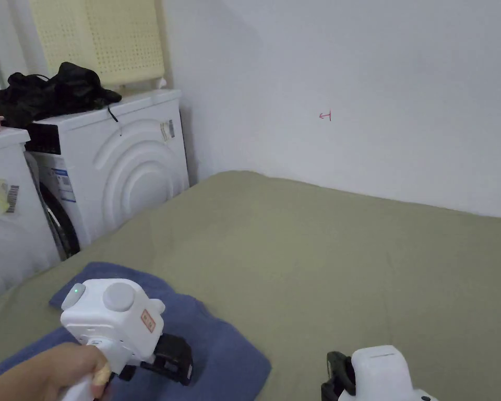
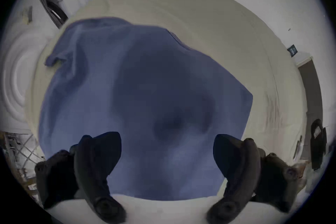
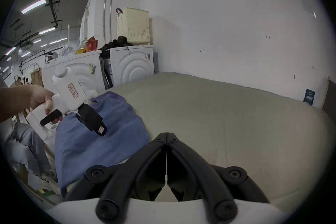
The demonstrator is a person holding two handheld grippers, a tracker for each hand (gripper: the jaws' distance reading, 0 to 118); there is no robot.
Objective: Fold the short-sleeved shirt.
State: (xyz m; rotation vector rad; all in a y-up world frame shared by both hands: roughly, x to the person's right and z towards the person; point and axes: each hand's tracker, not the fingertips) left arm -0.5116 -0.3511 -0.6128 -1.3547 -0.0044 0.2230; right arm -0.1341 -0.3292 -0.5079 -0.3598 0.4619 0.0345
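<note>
Hovering over the blue shirt (image 2: 141, 100) on the green bed (image 1: 348, 250), the left gripper (image 2: 167, 151) is gaping wide, gripping nothing; right gripper (image 3: 166, 137) is pinched together, empty; washers (image 1: 134, 162) are sitting nearby

Olive-green bed (image 1: 322, 250), blue shirt (image 1: 218, 344) lying flat at its near-left corner

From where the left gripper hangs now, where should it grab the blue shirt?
Probably the small flap sticking out at the shirt's far left corner, approached from above. It lifts off the bed cover, while the middle lies flat. The left gripper is open.
</note>
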